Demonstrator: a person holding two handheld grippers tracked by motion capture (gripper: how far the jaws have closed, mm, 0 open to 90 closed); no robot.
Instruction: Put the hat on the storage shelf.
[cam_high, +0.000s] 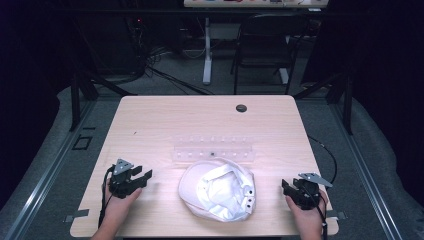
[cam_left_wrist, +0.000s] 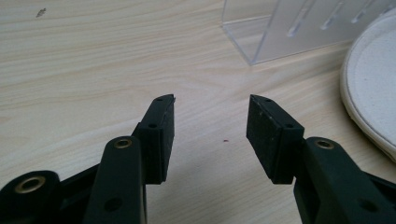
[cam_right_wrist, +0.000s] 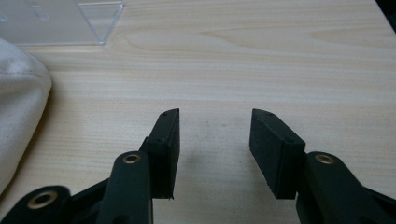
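- The tabletop (cam_high: 150, 120) is pale wood grain with rounded corners and a small dark round hole near its far edge.
- A white cap (cam_high: 218, 189) lies on the near middle of the tabletop, between the two grippers and well apart from each. It looks soft and rumpled, turned so that its lining, folds and a strap with small dark holes face up. Its off-white cloth edge also shows in both gripper views.
- A clear plastic rack (cam_high: 214, 149) with a row of small slots lies flat just beyond the cap.
- The left gripper (cam_high: 143, 177) rests low at the near left, held in a hand, jaws apart over bare wood.
- The right gripper (cam_high: 285, 186) sits at the near right, jaws likewise apart with nothing between them.
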